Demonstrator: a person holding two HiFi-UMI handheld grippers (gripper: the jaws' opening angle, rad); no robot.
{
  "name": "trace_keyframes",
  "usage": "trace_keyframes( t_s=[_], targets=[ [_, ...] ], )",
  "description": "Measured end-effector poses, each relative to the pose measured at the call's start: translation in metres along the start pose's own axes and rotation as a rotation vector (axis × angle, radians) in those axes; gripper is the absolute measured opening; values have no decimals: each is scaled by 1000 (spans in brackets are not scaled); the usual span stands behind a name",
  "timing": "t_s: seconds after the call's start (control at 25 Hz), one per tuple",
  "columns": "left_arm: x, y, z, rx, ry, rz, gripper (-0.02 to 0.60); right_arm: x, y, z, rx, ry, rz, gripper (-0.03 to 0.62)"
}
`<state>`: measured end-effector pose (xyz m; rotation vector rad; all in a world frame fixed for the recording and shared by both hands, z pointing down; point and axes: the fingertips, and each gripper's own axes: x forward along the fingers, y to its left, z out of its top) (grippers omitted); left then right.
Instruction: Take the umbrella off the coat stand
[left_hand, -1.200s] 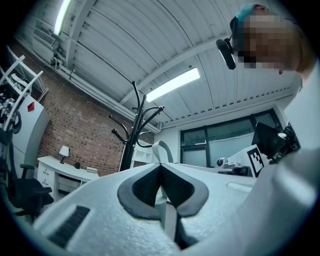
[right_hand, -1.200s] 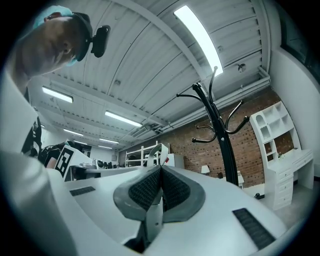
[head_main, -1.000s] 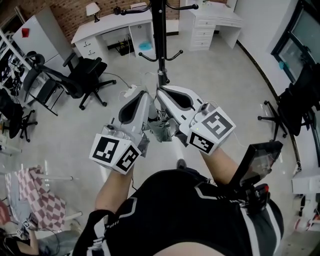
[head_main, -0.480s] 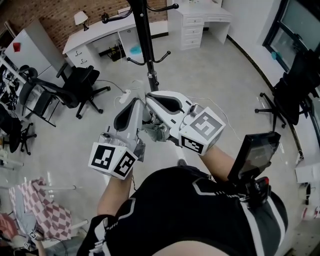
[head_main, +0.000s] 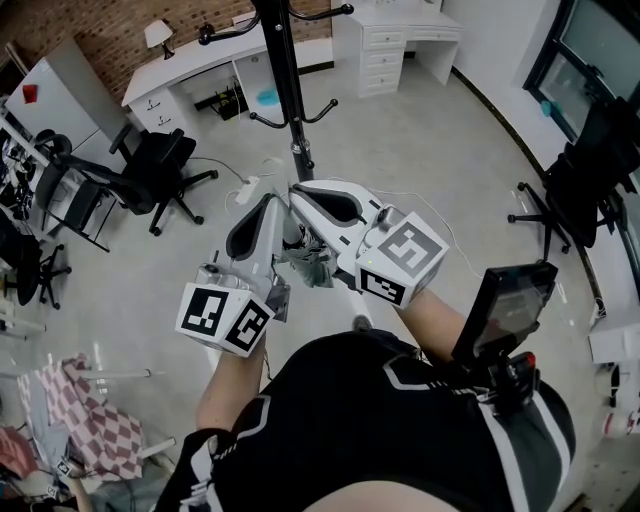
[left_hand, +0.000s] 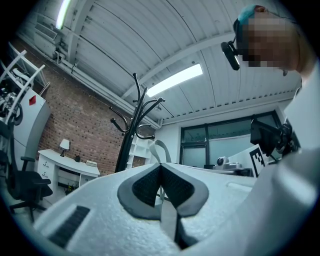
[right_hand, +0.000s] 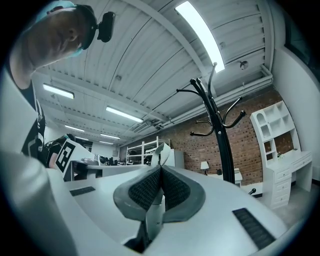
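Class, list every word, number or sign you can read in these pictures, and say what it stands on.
No text can be read.
Red label on the white cabinet: too small to read.
Marker cubes: black-and-white patterns, no letters.

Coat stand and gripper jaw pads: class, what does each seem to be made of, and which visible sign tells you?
Coat stand: probably metal with glossy black paint, judging by its thin curved hooks and the sheen along the pole. Jaw pads: likely rubber, matte dark grey, with a fine cross-hatched grip texture.
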<state>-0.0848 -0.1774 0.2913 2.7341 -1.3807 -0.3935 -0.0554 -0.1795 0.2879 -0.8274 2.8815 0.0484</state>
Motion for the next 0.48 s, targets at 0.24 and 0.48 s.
trace_keyframes(
  t_s=[0.24, 0.48],
  targets=[
    [0, 2, -2, -10, 2, 4, 11, 0, -2, -3, 7, 4, -2, 11],
    [-5, 11, -1, -14, -1, 19, 11, 9, 3, -6, 5, 1, 9, 11]
  ],
)
